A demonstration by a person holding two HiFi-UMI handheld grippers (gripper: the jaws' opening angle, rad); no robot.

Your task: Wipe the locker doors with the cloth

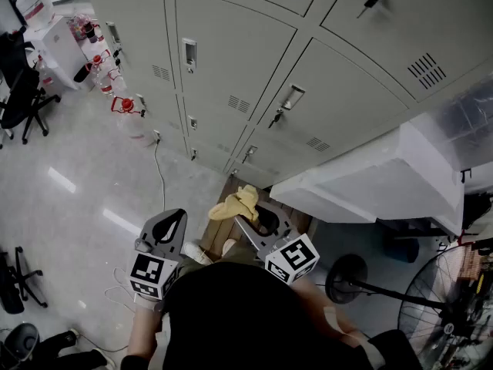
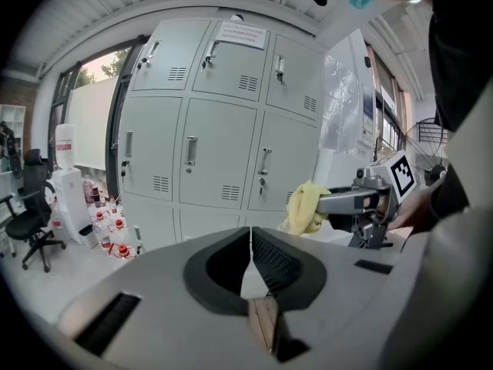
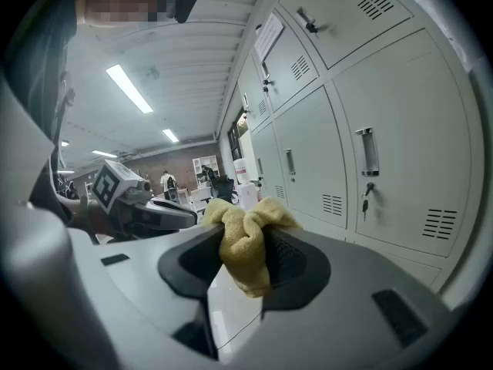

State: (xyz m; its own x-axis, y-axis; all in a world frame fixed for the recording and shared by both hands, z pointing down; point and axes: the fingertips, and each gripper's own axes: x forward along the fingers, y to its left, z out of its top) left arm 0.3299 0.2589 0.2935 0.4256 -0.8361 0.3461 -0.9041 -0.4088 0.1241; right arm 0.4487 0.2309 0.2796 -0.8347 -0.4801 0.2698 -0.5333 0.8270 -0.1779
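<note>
Nearest me, my left tongs (image 2: 250,243) are shut tight, jaw against jaw, with nothing between them. Just beside them, my right tongs (image 3: 245,237) are clamped on the yellow cloth (image 3: 243,262), which bunches up above the jaws and hangs below them. The cloth is in the air, clear of the grey locker doors (image 1: 231,60) beyond. Those doors are all closed, with keys (image 1: 274,117) hanging in some locks.

Holding the grey plastic left gripper with marker cube (image 2: 250,245) low before the torso, jaws pressed together, nothing between. Holding the matching grey right gripper (image 3: 245,237) near it, jaws clamped on a bunched yellow terry cloth (image 3: 245,272). Both pointing forward, elbows bent.
</note>
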